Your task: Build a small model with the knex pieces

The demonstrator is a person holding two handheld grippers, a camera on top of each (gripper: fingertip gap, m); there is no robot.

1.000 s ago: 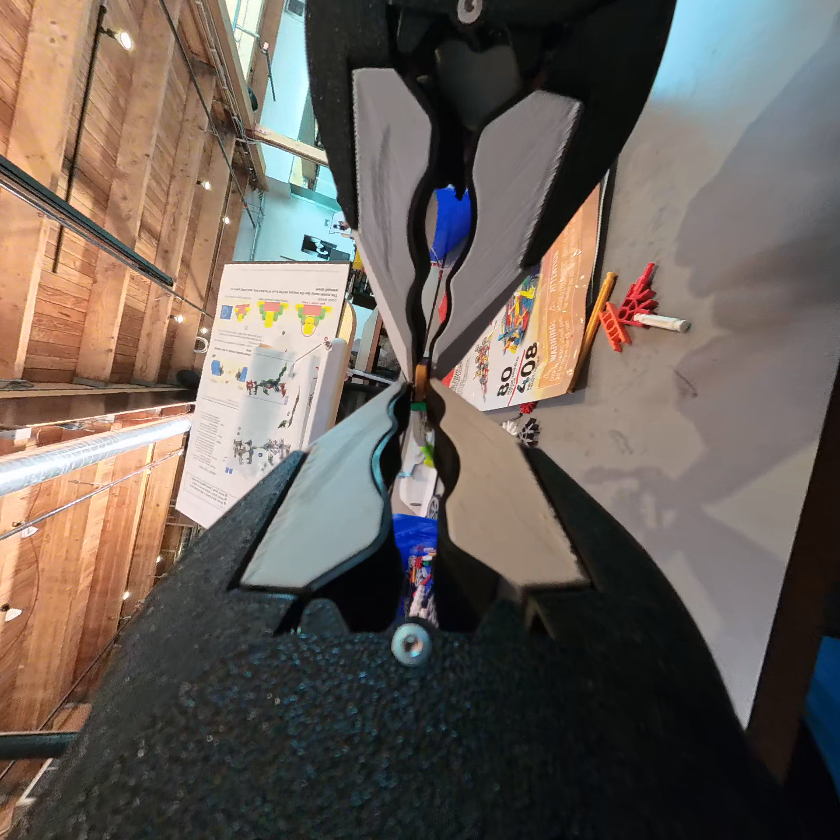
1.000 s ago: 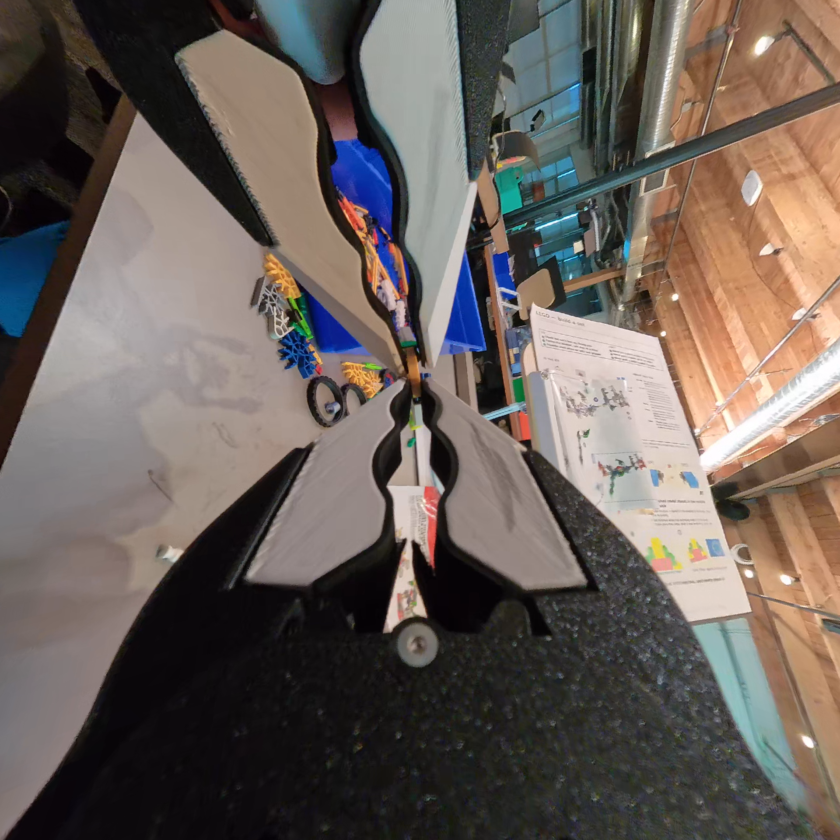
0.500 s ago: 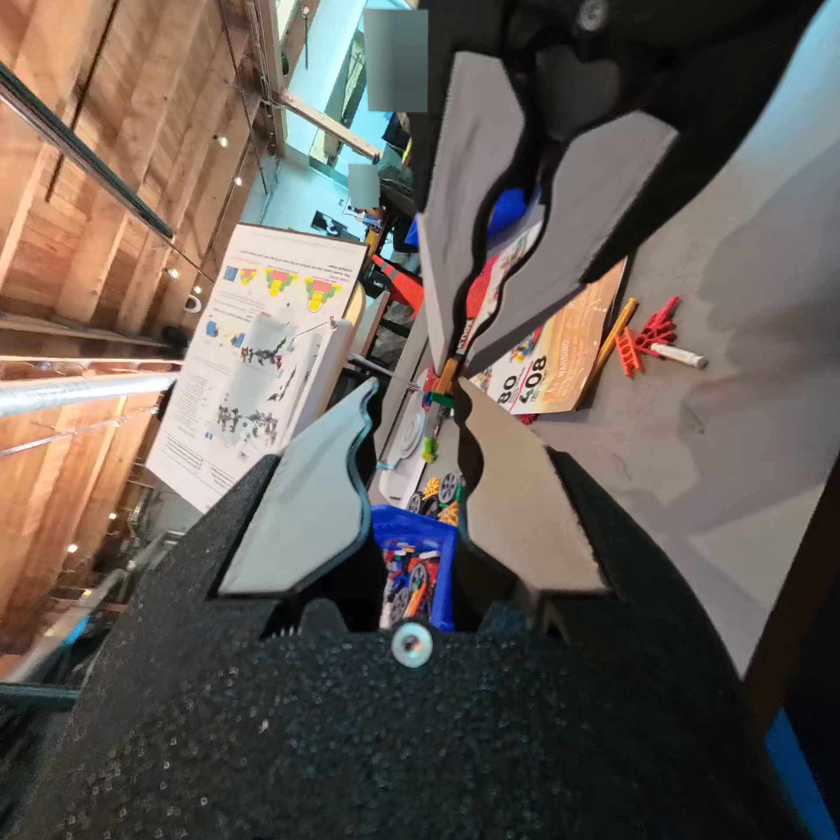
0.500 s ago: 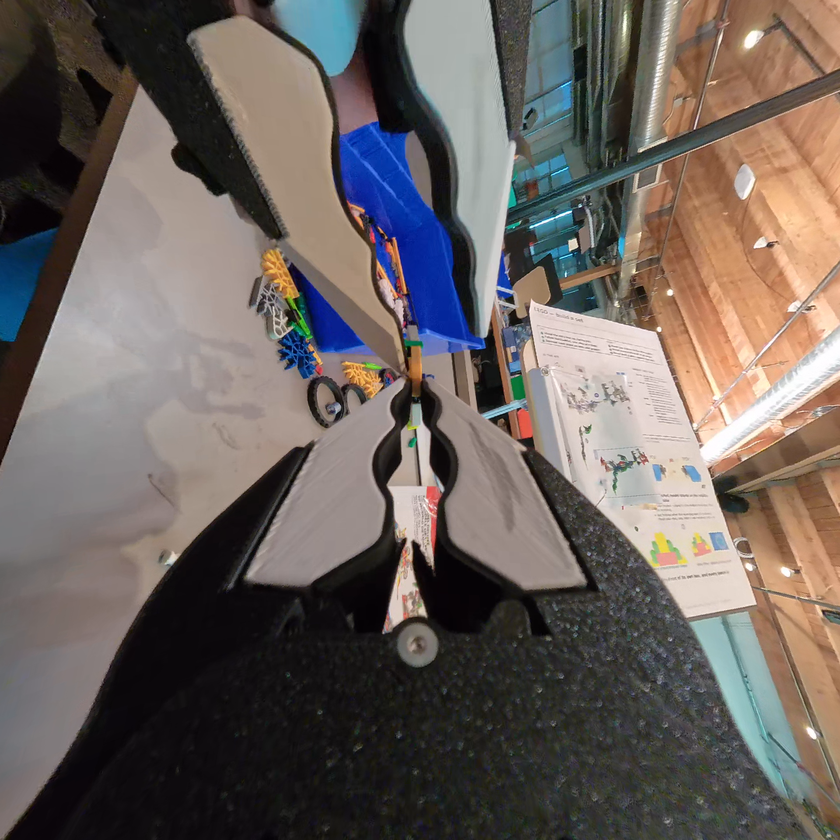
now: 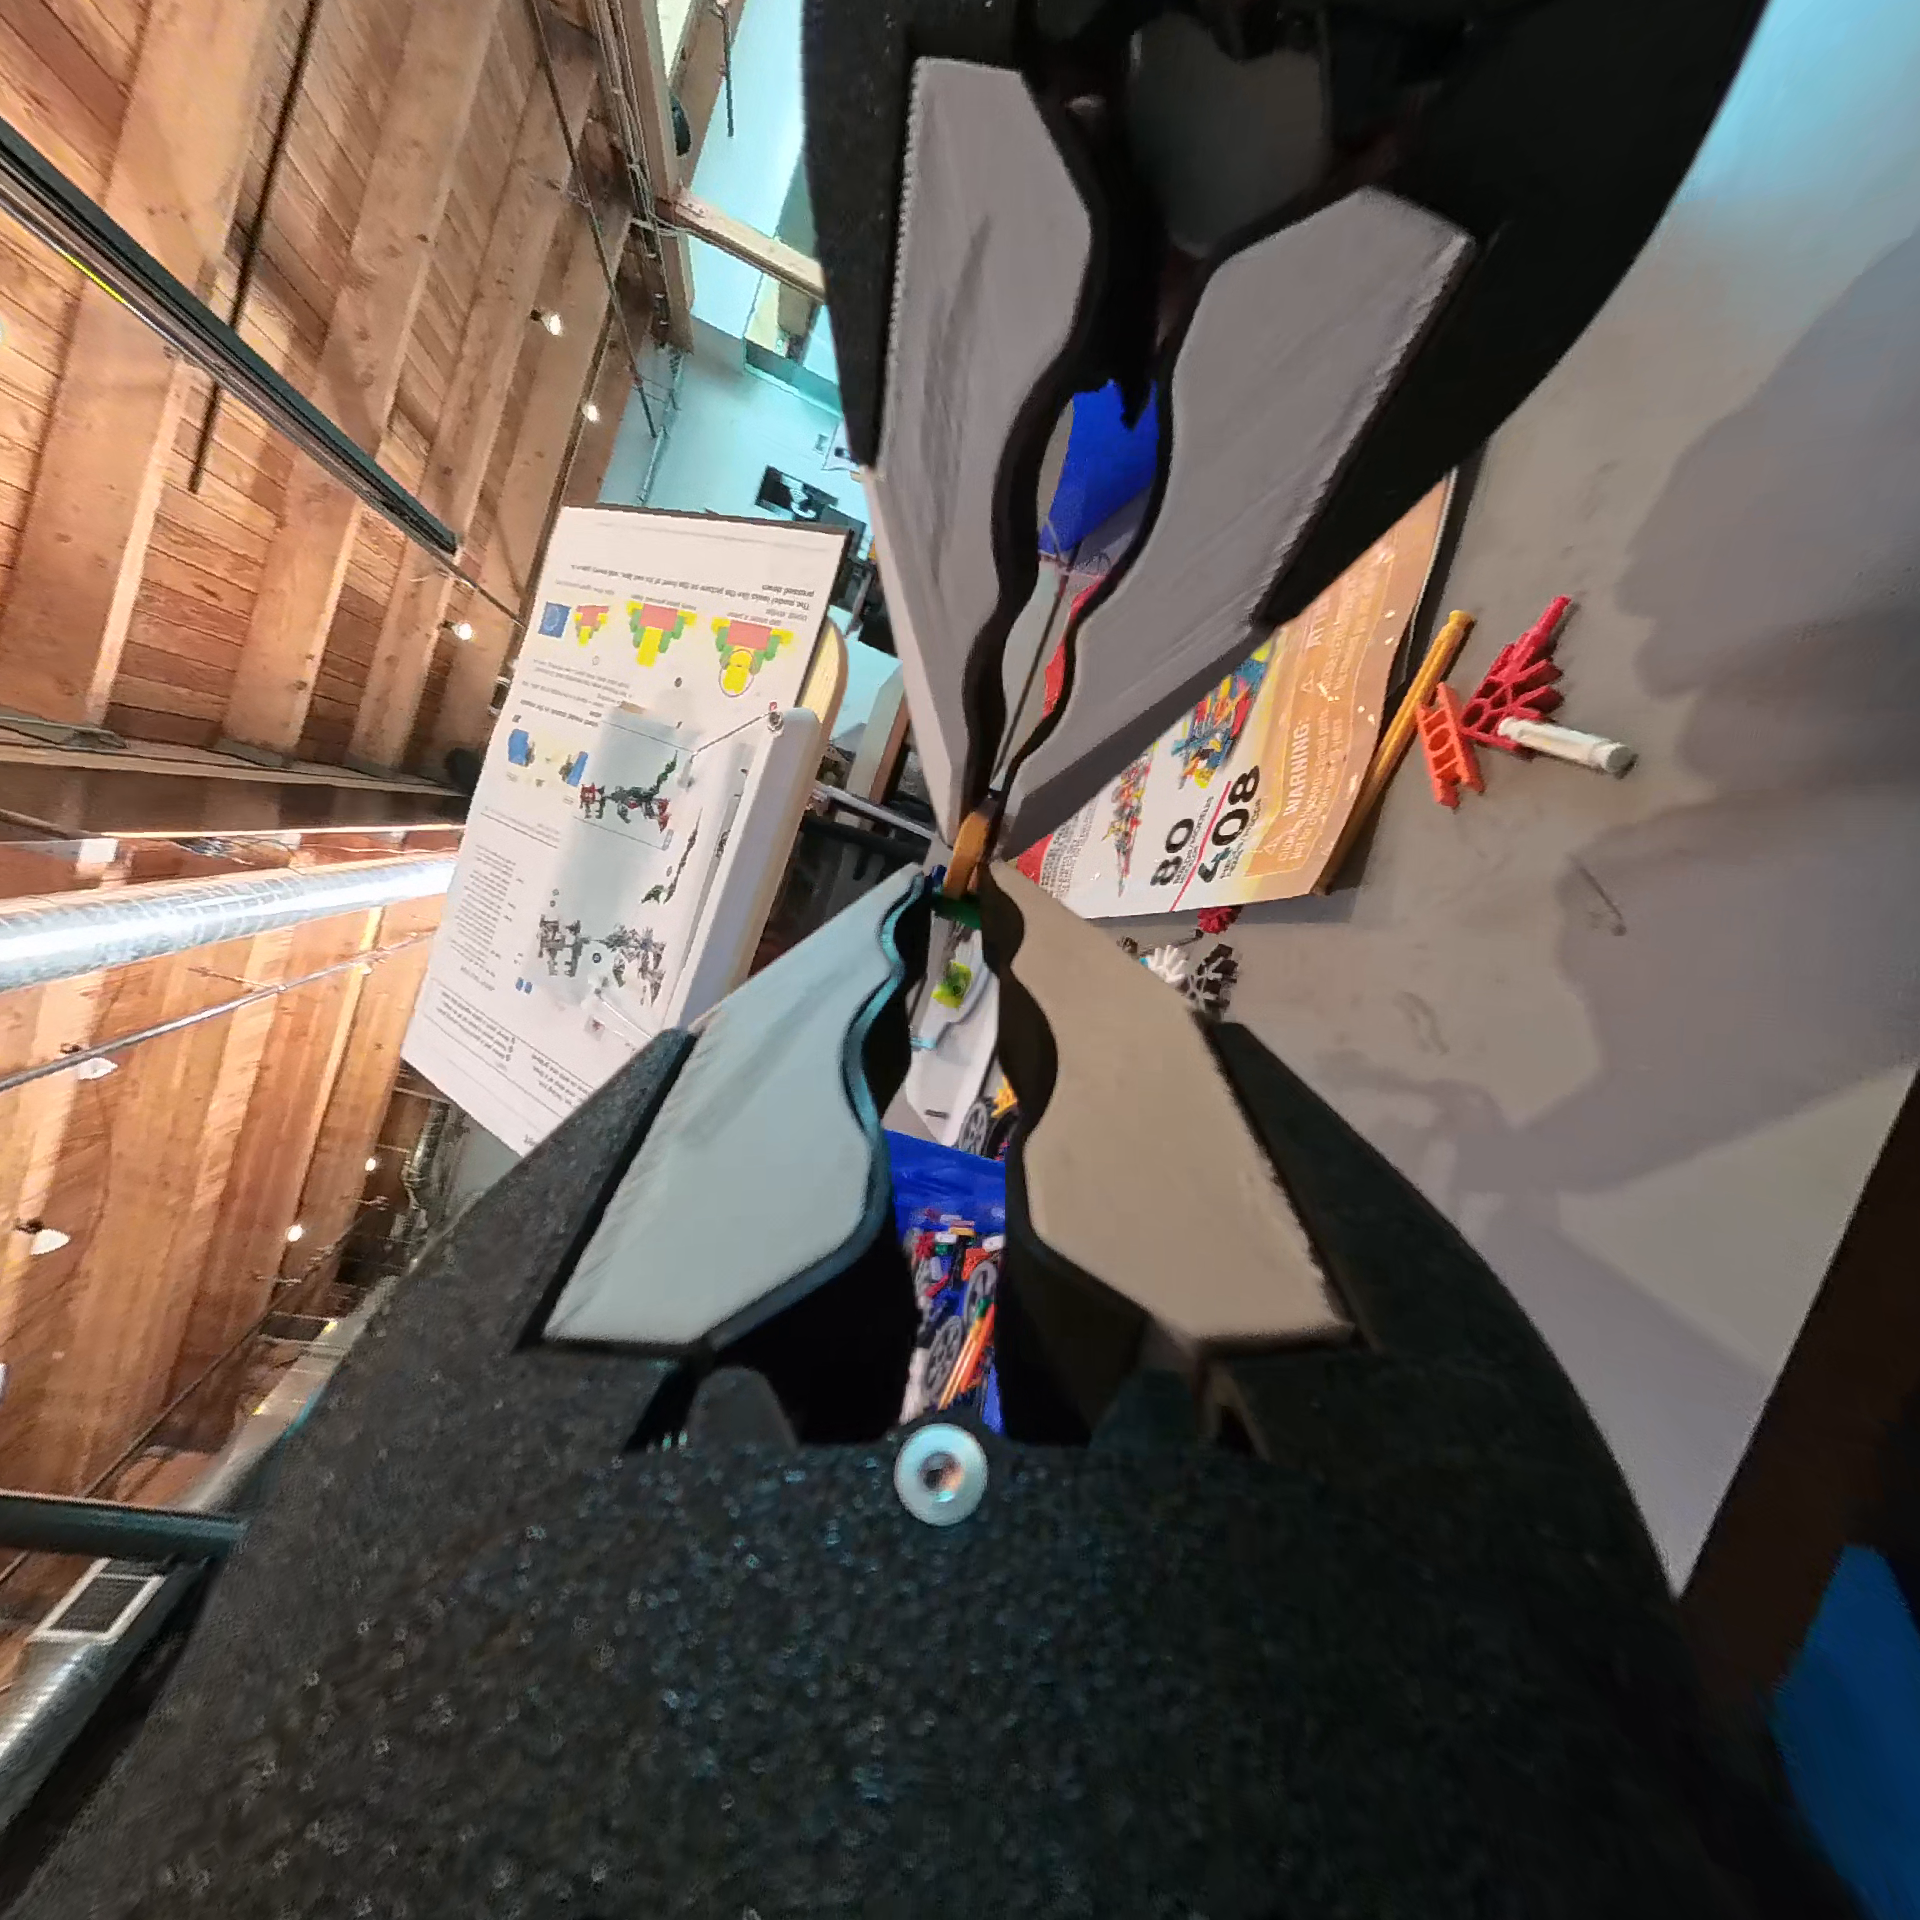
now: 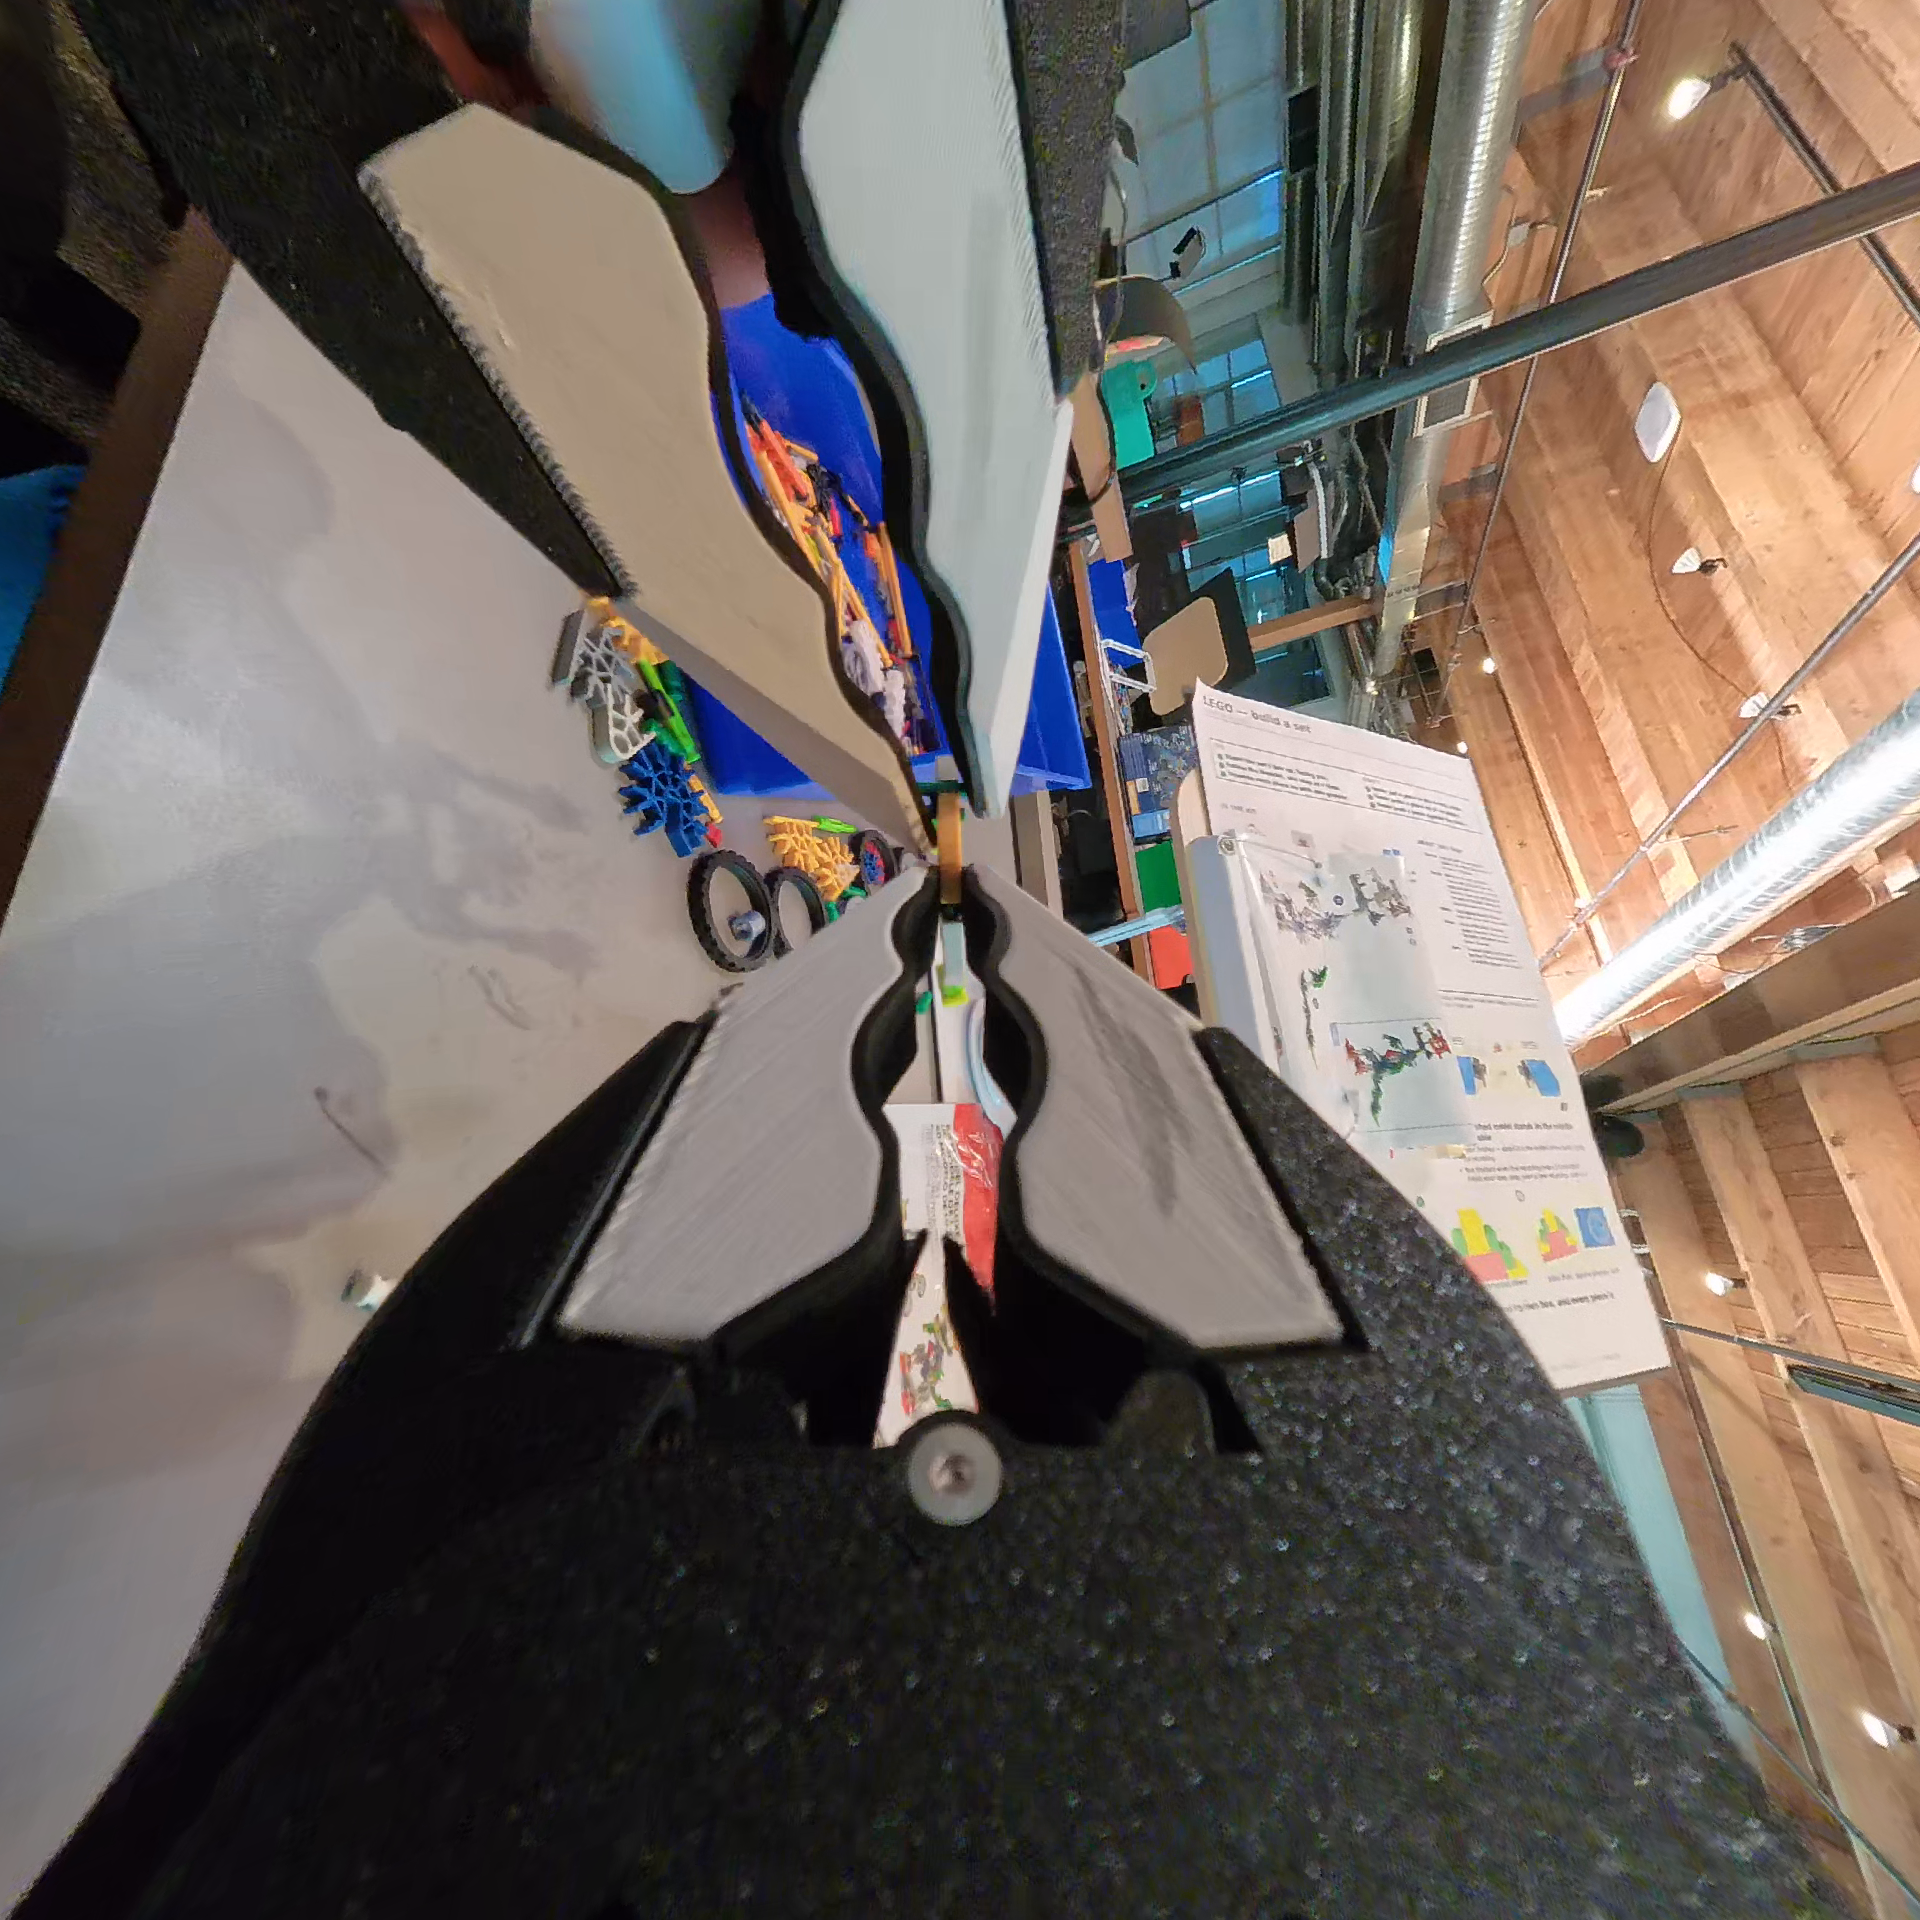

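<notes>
My two grippers meet tip to tip above a grey table [image 5: 1558, 1091]. My left gripper [image 5: 951, 902] is shut on the green end [image 5: 958, 914] of a small toy construction piece. My right gripper [image 6: 948, 885] is shut on its orange end [image 6: 949, 836]. In the left wrist view the right gripper [image 5: 979, 821] comes in from above, pinching the orange part [image 5: 975, 844]. In the right wrist view the left gripper [image 6: 943, 792] comes in from above. The piece hangs in the air between the tips, mostly hidden by the fingers.
A blue bin [image 6: 1044, 727] of toy rods and connectors stands on the table. Black wheels [image 6: 732, 925] and a blue connector [image 6: 660, 790] lie beside it. An orange booklet [image 5: 1309, 748] and a red connector with a white rod [image 5: 1507, 707] lie farther along. A poster board [image 5: 623, 810] stands behind. Left and right tips are no more than a few centimetres apart.
Half a second ago my left gripper was open and slightly off the piece. Now it is shut on the green end again. My right gripper stayed shut on the orange end.
</notes>
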